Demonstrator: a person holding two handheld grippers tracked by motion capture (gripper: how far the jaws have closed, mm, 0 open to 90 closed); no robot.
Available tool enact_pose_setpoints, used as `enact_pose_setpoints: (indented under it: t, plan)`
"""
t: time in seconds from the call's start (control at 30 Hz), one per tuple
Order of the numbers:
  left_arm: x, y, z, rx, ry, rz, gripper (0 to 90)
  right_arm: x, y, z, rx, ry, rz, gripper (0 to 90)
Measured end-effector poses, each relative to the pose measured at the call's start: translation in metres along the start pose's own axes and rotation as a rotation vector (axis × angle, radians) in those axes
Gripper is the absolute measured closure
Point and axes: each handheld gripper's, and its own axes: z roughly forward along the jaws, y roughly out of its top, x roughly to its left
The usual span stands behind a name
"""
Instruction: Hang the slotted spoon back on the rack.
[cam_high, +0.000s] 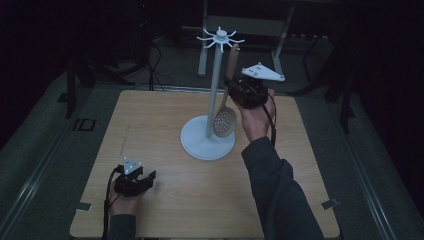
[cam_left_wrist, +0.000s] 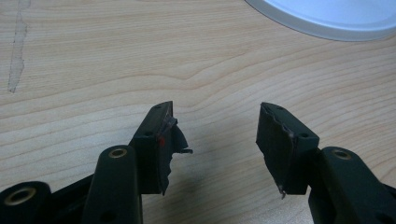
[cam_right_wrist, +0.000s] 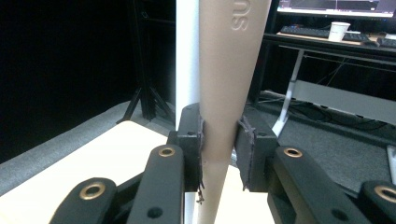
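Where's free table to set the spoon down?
Bare wood left of the white rack base up to the table's left edge, and the near strip between the left tongs and the sleeve. Crowded at the pole, where the right tongs hold the slotted spoon.

The pale wood-grain counter (cam_high: 165, 200) sits lit in a dark room, a long pale scuff mark (cam_left_wrist: 17, 51) streaking its surface. Grey carpeted floor (cam_high: 45, 150) runs round it, black cables (cam_high: 155, 70) trailing across behind. Farther back, a grey-legged desk (cam_right_wrist: 327, 98) carries a black keyboard (cam_right_wrist: 322, 32) and a white paper cup (cam_right_wrist: 338, 31), just beside each other.
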Motion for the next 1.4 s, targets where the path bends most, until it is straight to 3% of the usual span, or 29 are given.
enact_pose_setpoints:
  t: [0.47,0.93,1.13,1.3,1.4]
  plan:
    - [0.000,0.000,0.000,-0.002,0.000,-0.001,47.0,0.002,0.001,0.008,0.019,0.012,0.017,72.0]
    - [0.000,0.001,0.000,-0.003,0.001,0.000,47.0,0.004,0.002,0.004,0.000,0.017,0.000,49.0]
    - [0.000,0.000,0.000,-0.004,0.000,-0.001,47.0,0.006,0.002,0.003,-0.002,-0.038,-0.001,29.4]
    - [0.000,0.001,0.000,-0.003,0.000,-0.002,47.0,0.006,0.001,0.002,0.016,-0.052,0.005,21.2]
    - [0.000,0.000,0.000,-0.007,0.002,-0.005,47.0,0.004,-0.005,-0.004,0.025,-0.059,-0.030,20.2]
